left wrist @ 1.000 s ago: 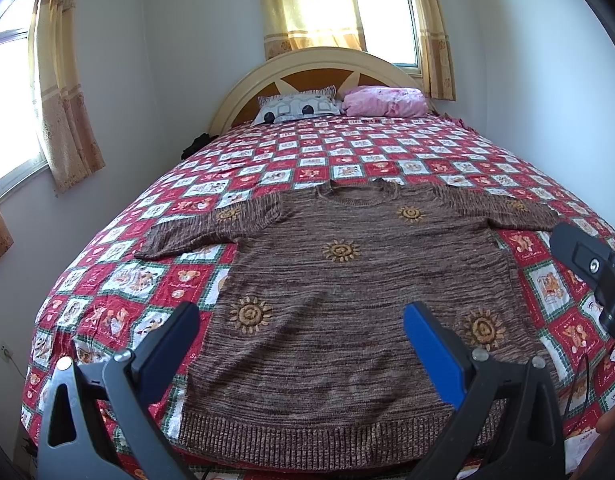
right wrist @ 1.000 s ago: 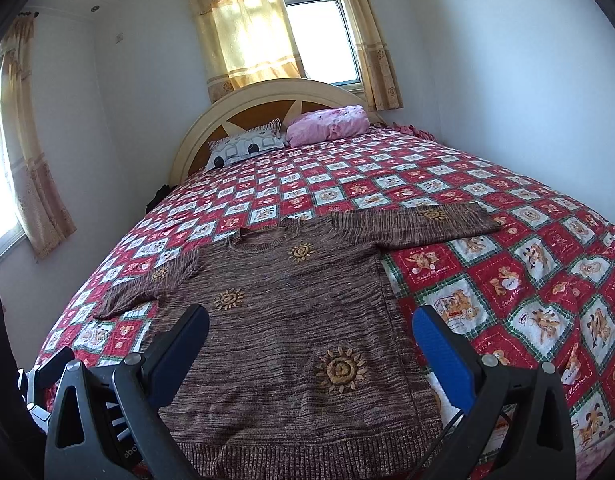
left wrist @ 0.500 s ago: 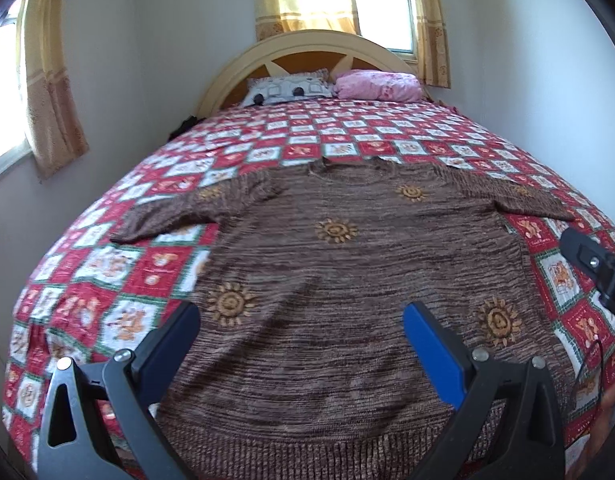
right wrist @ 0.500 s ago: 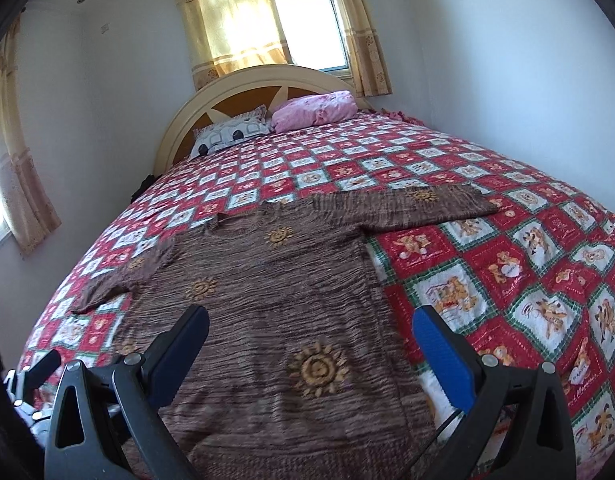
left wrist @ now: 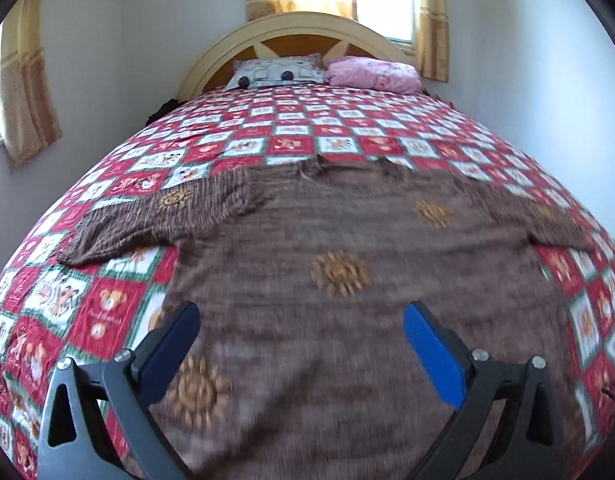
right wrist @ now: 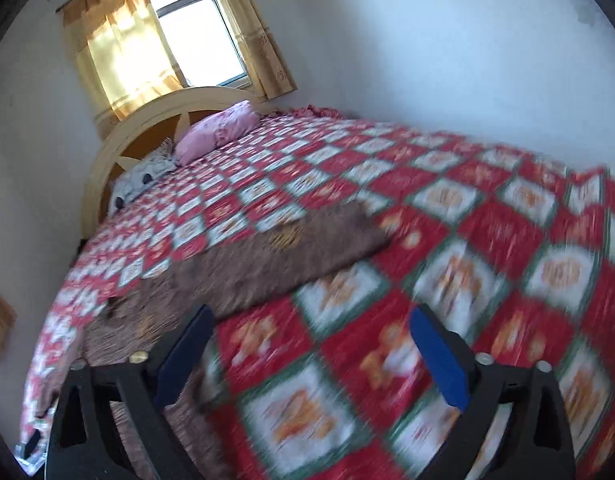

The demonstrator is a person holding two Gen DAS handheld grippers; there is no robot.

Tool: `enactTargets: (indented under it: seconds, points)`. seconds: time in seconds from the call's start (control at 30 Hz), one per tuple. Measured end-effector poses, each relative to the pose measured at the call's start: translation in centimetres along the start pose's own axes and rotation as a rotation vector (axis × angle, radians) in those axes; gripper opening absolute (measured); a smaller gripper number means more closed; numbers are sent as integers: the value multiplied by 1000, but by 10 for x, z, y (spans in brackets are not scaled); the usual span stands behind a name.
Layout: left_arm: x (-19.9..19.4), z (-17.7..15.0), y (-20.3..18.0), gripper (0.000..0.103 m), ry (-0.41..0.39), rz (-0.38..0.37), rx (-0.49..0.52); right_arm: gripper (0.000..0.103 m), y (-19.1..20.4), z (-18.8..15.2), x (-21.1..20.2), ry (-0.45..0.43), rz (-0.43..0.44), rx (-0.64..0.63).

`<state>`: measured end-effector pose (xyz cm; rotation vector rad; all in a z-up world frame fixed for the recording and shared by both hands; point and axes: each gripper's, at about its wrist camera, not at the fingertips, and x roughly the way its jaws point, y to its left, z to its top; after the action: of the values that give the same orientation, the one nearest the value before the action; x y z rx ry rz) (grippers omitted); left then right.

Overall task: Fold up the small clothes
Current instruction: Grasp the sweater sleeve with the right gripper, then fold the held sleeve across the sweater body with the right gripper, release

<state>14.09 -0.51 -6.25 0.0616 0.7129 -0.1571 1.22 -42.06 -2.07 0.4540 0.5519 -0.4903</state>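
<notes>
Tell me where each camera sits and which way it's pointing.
Left wrist: on the left gripper, angled down the bed at the brown sweater; only its open jaws show.
Right wrist: on the right gripper, rolled, over the quilt beside the sweater's sleeve; open jaws, just closing slightly, nothing between.
Shared: sweater, quilt, pink pillow, headboard.

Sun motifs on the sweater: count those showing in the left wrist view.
5 on the sweater: left sleeve, upper right chest, centre, lower left between the open left gripper's fingers, right sleeve, faint. Others may be hidden.
</notes>
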Motion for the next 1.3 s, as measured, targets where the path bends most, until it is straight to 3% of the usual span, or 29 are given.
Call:
enactTargets:
  seconds: [0.23,0.37,0.53,0.73,0.8,0.87,1.0,1.17,1.3]
  points:
    - [39,20,28,103,23,112,-51,85,-30,64,95,118,-60,37]
    - [52,27,55,103,22,197,-65,68,-31,71,146,191,-127,3]
    - [71,24,80,103,69,185,-162,66,-28,66,180,245,-138,-12]
    - [96,13,84,103,145,160,-190,62,-19,65,193,238,-198,-69]
    - [98,12,87,103,157,157,-204,53,-14,63,197,242,-238,-134]
    - [100,10,89,103,169,148,-220,34,-13,62,198,239,-223,-156]
    - [103,7,91,103,186,132,-228,11,-5,66,198,258,-189,-175]
    - [102,7,93,103,177,116,-241,9,13,71,185,238,-193,-194]
    - [101,7,95,103,171,106,-249,9,43,84,157,199,-142,-206]
